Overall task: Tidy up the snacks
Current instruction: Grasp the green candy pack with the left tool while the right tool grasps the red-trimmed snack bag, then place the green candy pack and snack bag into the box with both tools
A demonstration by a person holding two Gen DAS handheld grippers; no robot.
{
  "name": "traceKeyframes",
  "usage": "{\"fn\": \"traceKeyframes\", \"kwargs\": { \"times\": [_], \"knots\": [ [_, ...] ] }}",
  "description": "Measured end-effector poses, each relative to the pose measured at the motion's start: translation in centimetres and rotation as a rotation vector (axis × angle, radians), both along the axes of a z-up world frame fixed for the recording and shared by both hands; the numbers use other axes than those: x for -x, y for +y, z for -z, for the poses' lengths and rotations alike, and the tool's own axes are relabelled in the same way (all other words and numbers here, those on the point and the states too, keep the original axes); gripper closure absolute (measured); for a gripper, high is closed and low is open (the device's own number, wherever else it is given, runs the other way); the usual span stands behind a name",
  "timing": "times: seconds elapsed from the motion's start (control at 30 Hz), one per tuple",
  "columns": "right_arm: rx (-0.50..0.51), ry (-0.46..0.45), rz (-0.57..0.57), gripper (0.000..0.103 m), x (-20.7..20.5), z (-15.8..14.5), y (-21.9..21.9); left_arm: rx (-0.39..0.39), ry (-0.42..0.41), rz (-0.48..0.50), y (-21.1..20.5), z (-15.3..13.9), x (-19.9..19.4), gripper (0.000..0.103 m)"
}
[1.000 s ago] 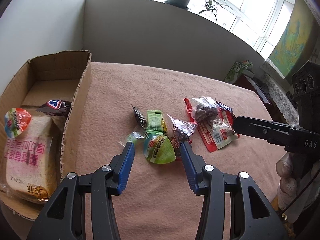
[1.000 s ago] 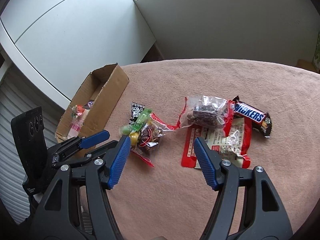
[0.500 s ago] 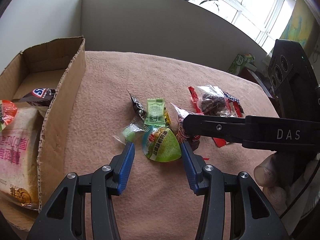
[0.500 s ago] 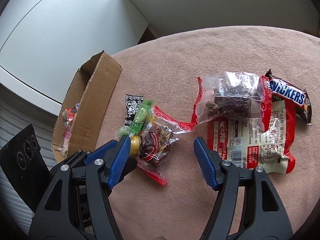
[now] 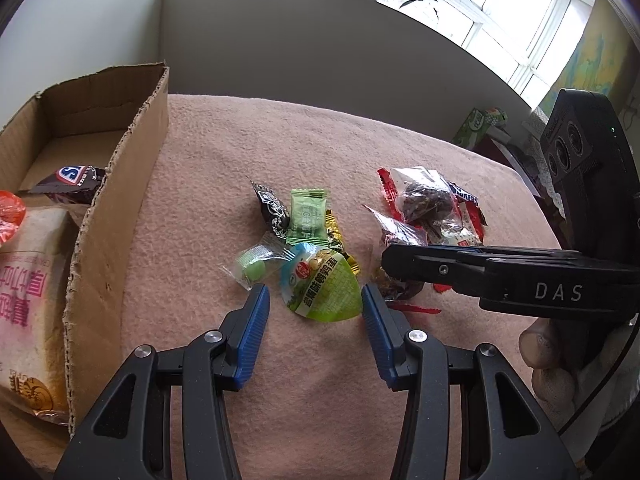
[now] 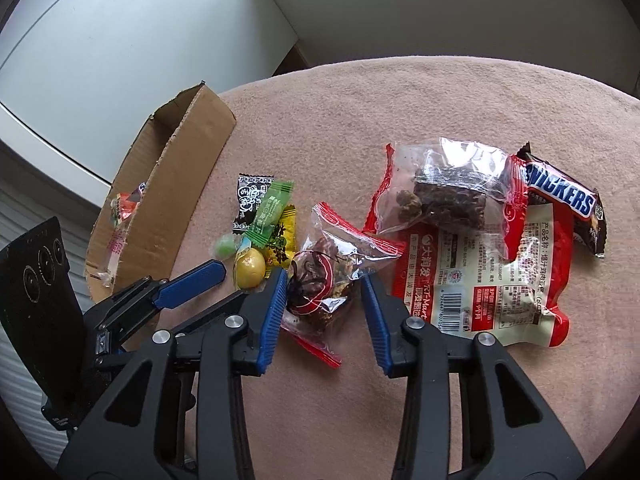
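Loose snacks lie on a pink cloth. My left gripper (image 5: pixel 314 308) is open, its blue pads on either side of a green triangular snack pack (image 5: pixel 324 286). Beyond it lie a pale green candy (image 5: pixel 254 268), a black candy (image 5: pixel 274 210) and a green sachet (image 5: pixel 308 216). My right gripper (image 6: pixel 324 290) is open, its pads on either side of a small clear bag of dark dried fruit (image 6: pixel 320 280). The cardboard box (image 5: pixel 116 200) at the left holds a bread pack (image 5: pixel 28 288) and a Snickers bar (image 5: pixel 70 184).
To the right lie a clear bag with a dark cake (image 6: pixel 448 196), a red-and-white meat snack pack (image 6: pixel 492 276) and a second Snickers bar (image 6: pixel 560 196). A grey wall with a window sill runs behind the table. The right gripper's arm (image 5: pixel 500 276) crosses the left wrist view.
Both grippers have moved forward and lower towards the snacks. The right gripper has come left over the dried fruit bag. No snack has moved.
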State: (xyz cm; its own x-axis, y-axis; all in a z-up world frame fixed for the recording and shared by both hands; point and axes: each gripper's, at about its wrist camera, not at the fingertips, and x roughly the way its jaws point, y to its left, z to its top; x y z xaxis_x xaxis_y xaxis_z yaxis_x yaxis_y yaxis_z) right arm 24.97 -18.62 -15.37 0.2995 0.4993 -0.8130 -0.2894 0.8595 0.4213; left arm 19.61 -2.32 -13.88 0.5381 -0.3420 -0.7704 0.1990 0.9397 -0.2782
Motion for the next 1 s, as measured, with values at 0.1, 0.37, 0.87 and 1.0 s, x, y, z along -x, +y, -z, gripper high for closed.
{"fn": "traceKeyframes", "kwargs": {
  "times": [0.1,0.37,0.87,1.0],
  "knots": [
    [0.023,-0.013,0.002,0.063,0.2,-0.2,-0.2,0.001,0.003,-0.003,-0.4,0.1,-0.2,0.057],
    [0.053,-0.033,0.001,0.063,0.5,-0.5,-0.7,0.039,0.021,0.000,-0.3,0.5,-0.9,0.075],
    [-0.001,-0.039,0.012,0.069,1.5,-0.7,-1.8,0.078,0.007,-0.047,1.3,0.1,-0.1,0.083],
    [-0.025,-0.042,0.022,0.069,2.0,-1.2,-2.5,0.102,-0.004,-0.041,1.7,-0.5,0.7,0.083]
  ]
}}
